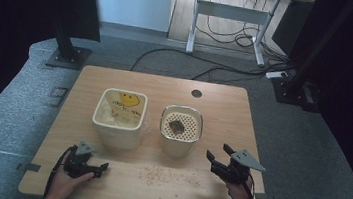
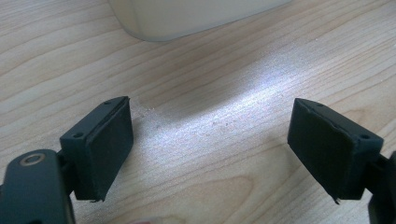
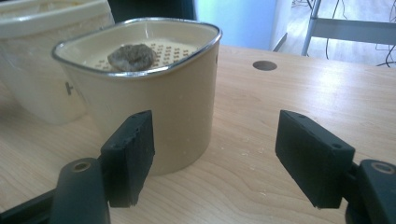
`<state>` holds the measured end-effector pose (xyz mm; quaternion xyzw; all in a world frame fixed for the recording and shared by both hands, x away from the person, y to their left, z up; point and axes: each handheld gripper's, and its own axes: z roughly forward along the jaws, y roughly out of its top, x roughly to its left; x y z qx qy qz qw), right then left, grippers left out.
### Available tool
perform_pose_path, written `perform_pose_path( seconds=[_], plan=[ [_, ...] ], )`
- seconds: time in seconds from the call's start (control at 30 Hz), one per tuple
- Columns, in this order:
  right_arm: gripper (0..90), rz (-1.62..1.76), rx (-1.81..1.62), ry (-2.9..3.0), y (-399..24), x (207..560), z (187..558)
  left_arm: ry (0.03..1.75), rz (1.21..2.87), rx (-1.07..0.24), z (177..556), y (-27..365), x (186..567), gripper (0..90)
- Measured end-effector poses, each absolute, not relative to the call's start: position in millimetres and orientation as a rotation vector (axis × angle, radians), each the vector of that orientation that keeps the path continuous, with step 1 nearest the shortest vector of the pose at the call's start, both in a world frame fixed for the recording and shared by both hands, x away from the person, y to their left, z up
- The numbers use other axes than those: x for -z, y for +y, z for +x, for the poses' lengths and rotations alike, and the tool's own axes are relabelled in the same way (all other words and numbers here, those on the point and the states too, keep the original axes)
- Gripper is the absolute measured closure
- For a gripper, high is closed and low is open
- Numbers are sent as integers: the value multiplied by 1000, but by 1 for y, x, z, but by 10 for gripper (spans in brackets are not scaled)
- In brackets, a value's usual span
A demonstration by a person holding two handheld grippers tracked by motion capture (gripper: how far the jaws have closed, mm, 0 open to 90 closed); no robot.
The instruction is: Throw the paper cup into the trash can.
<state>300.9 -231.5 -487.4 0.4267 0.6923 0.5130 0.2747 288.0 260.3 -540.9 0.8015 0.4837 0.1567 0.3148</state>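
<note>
Cream-coloured sieve-topped tub (image 1: 180,130) stood just ahead of the right claw (image 1: 219,152), whose jaws gaped empty; the left claw (image 1: 100,167) also gaped empty above the worktop (image 1: 223,110).

Black gripper (image 1: 221,157), grey triangular plate

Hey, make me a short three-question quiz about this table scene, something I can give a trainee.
1. True or false: the dark lump lies on the perforated insert of the metal-rimmed container.
2. Which container has a yellow smiley face inside: A, the square white tub, or B, the metal-rimmed container?
3. What is scattered on the table in front of the two containers?

Key
1. True.
2. A.
3. Small pale crumbs or grains, lying between the left tool and the right tool; what they are cannot be told.
</note>
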Motion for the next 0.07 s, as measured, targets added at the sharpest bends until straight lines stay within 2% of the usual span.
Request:
perform_pose_path(
  seconds=[0.07],
  plan=[
    [283,1144,-1357,1874,-230,490,302,1273,2116,-418,289,260,541,143]
  ],
)
